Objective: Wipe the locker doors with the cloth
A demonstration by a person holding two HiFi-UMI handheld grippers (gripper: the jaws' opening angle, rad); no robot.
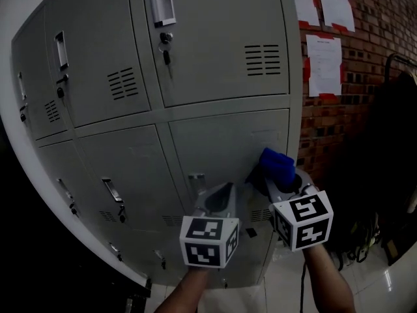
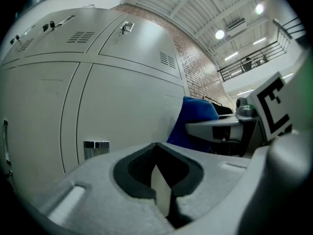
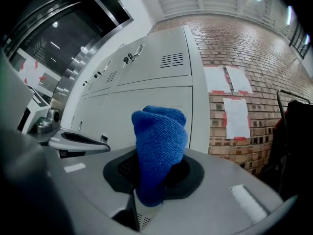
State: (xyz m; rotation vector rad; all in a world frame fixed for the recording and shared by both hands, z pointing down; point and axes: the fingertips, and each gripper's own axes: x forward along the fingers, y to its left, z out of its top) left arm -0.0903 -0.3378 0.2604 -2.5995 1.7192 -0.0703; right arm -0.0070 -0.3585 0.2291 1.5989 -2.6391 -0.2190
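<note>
1. Cloth (image 3: 160,151) was blue and knitted, soft and bumpy, squashed into one tall lump
2. The right gripper (image 3: 155,192) had its two jaws pressed tight on the bottom of the cloth, and the lump stuck out past the tips
3. The left gripper (image 2: 157,153) had its jaws squeezed together with nothing in them
4. The cloth was up by the right edge of a lower door of the locker doors (image 1: 221,149); I could not tell if it touched
5. The locker doors were flat, smooth grey metal, with little slot vents (image 1: 263,59) and shiny handles (image 1: 161,2)
6. Two forearms (image 1: 329,279) came up from the bottom of the head view, side by side, and both grippers pointed at the lockers, the left one a bit lower
7. There were two grippers, each with one black and white marker cube (image 1: 301,220), one cloth, three doors in the top row, and three sheets of paper (image 1: 324,64) on the red brick wall (image 1: 378,18)
</note>
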